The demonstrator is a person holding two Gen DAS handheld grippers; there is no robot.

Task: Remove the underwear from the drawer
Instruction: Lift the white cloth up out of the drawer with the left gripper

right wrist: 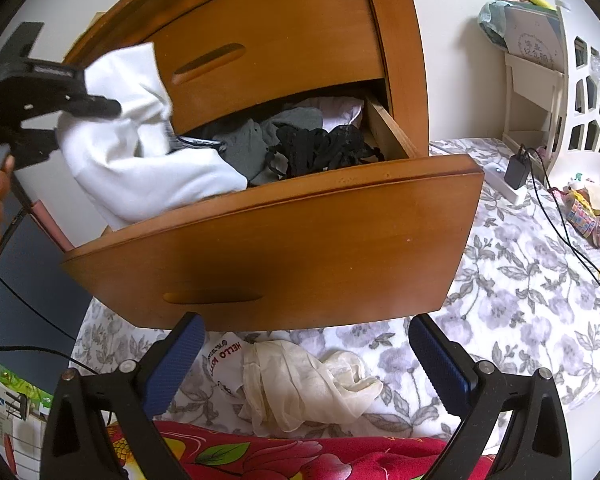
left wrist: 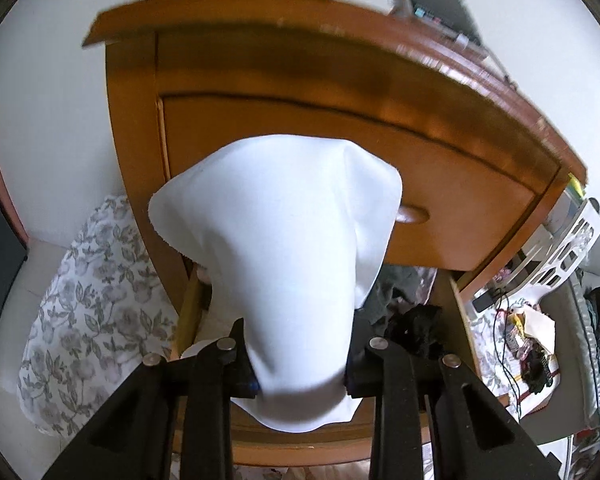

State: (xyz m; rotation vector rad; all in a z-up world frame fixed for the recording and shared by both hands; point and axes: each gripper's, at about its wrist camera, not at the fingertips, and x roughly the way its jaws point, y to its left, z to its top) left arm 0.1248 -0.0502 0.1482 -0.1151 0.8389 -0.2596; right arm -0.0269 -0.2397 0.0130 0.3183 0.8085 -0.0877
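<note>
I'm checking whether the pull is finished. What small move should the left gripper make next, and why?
Probably lift further: the left gripper is shut on the white garment, whose lower end appears to trail into the open drawer.

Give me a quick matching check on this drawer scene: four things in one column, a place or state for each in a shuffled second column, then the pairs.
Things:
1. white garment
2. black lace garment
3. cream sheer cloth
4. right gripper

Places or states:
A. lying on the floral bedspread below the drawer front
B. pinched in the left gripper, partly lifted from the drawer
C. open, holding nothing
D. heaped inside the open drawer, near its right side

Pairs: 1-B, 2-D, 3-A, 4-C
</note>
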